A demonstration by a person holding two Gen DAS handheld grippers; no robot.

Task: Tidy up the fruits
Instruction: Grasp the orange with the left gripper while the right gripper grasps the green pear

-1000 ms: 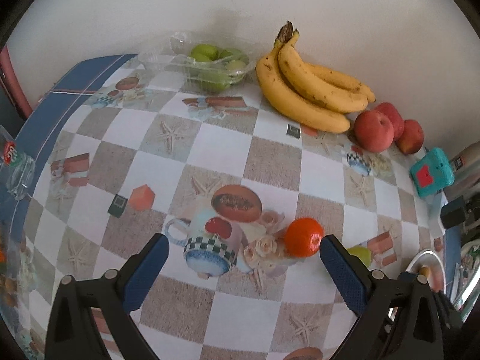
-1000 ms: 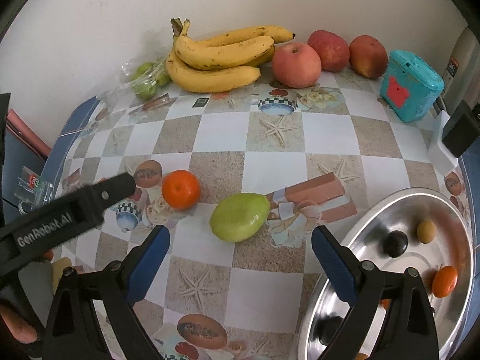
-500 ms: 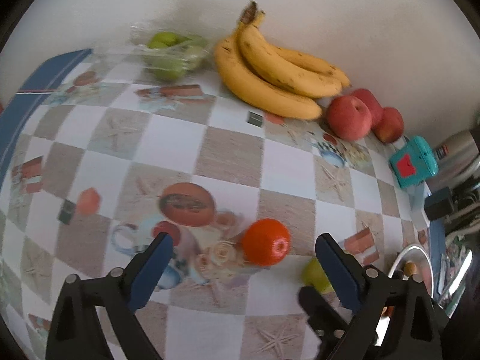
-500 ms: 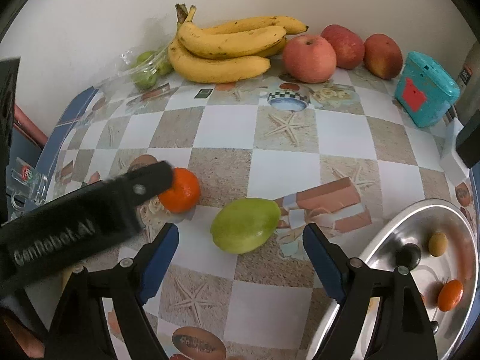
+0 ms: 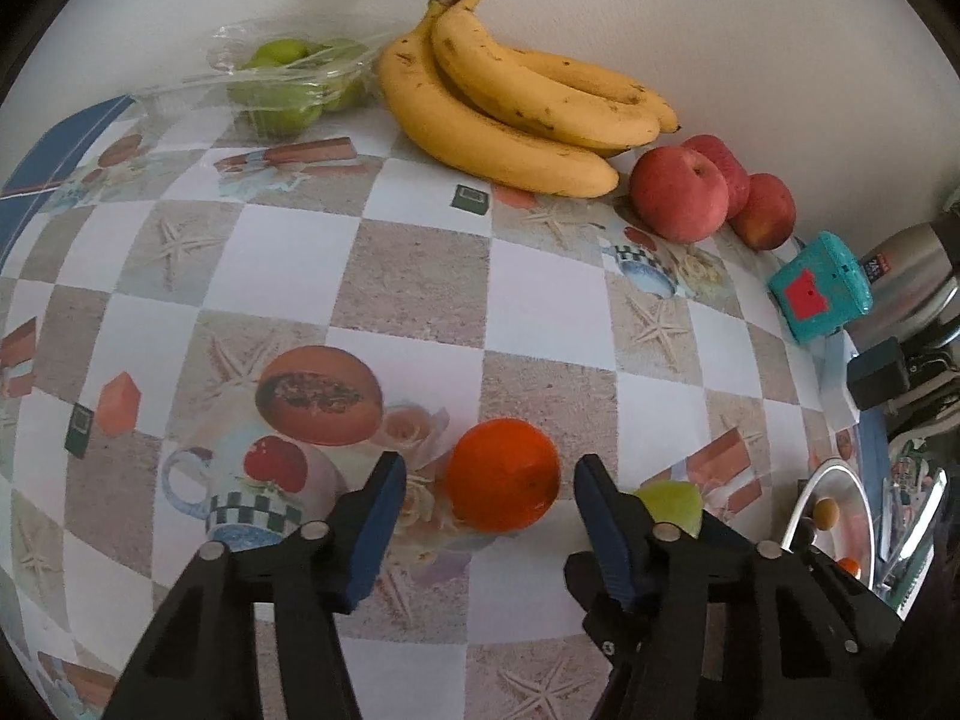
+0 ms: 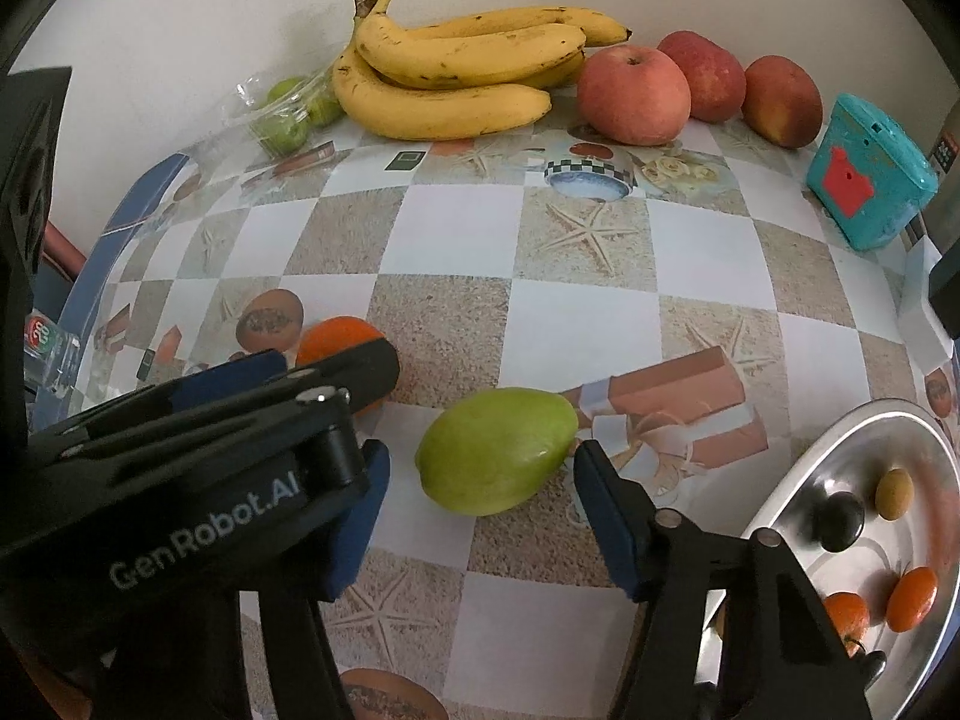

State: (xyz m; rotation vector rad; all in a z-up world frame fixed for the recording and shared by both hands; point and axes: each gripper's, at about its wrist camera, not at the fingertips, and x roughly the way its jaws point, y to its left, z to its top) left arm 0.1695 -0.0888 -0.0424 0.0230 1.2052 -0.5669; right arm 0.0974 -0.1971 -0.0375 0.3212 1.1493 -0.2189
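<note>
Checkered tablecloth (image 6: 576, 324) carries both fruits. Left gripper (image 5: 489, 480), tipped steeply downward, closes around the orange (image 5: 503, 474), pads not yet touching; right gripper (image 6: 480, 474) likewise closes around the green mango (image 6: 497, 450). Earlier both jaws stood wider and higher.

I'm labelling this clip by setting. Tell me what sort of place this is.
Probably a home kitchen or dining table: a patterned checkered tablecloth against a plain wall, bananas and apples laid out on it, and a steel bowl of small fruit.
</note>
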